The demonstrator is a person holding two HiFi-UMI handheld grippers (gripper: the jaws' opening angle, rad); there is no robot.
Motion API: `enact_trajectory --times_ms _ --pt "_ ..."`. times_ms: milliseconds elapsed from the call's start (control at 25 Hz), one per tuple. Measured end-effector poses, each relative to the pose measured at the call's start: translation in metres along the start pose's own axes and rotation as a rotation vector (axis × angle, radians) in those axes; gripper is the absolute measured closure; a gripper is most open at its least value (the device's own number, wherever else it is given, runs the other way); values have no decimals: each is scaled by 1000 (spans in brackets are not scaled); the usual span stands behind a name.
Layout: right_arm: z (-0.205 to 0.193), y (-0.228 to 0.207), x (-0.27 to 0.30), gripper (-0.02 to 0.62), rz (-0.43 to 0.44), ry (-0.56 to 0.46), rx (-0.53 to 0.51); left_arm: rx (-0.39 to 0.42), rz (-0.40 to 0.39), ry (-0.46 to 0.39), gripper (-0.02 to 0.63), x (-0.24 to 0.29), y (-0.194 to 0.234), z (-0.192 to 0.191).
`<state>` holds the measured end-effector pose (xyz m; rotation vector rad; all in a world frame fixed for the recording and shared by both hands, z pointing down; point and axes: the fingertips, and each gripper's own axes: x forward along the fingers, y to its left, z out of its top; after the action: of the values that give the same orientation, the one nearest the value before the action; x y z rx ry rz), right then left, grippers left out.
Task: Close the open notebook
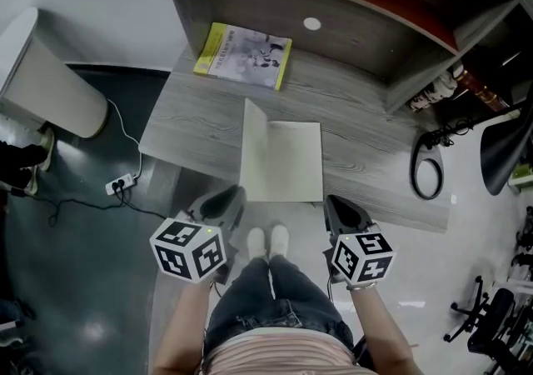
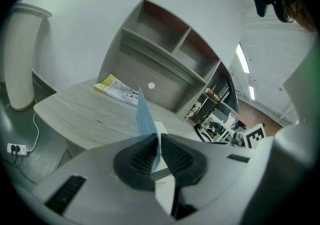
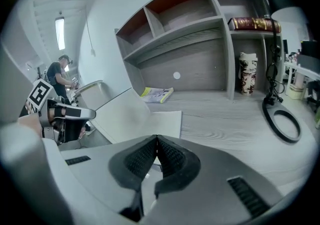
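Left claw (image 2: 159,141) is clamped shut on the near edge of the blue cover (image 2: 145,116), and the sheet runs up between the pads. Right claw (image 3: 156,140) has its jaws together with nothing between them. It hangs off the near right corner of the notebook (image 3: 162,119), not touching it.

In the head view, left claw (image 1: 223,202) sits at the notebook's near left corner and right claw (image 1: 341,208) at the near right. Both are at the counter's front edge.

- The notebook (image 1: 287,161) lies on the counter (image 1: 191,119), centred in front of the person, with its right half flat and the white page up.
- The cover (image 1: 253,148) is lifted off the counter and stands close to upright on the spine side. In the right gripper view it leans slightly left.

My read on progress: about halfway. The grasp and lift are done. Still to do: swing the cover past vertical, lay it over the right half, let go, and maybe press it flat.

A yellow booklet (image 1: 243,55) lies further back on the counter, well clear. A cable loop (image 1: 427,167) lies off to the right, also clear of the fold path.
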<state>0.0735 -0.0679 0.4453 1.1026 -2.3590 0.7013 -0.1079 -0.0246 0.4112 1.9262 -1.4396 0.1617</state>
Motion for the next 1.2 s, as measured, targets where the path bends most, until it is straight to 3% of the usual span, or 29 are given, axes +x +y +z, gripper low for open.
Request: enact_trajectory --times_ms 1200 --pt "-11 -21 -28 588 -127 -27 64 107 -149 100 574 37 -59 1"
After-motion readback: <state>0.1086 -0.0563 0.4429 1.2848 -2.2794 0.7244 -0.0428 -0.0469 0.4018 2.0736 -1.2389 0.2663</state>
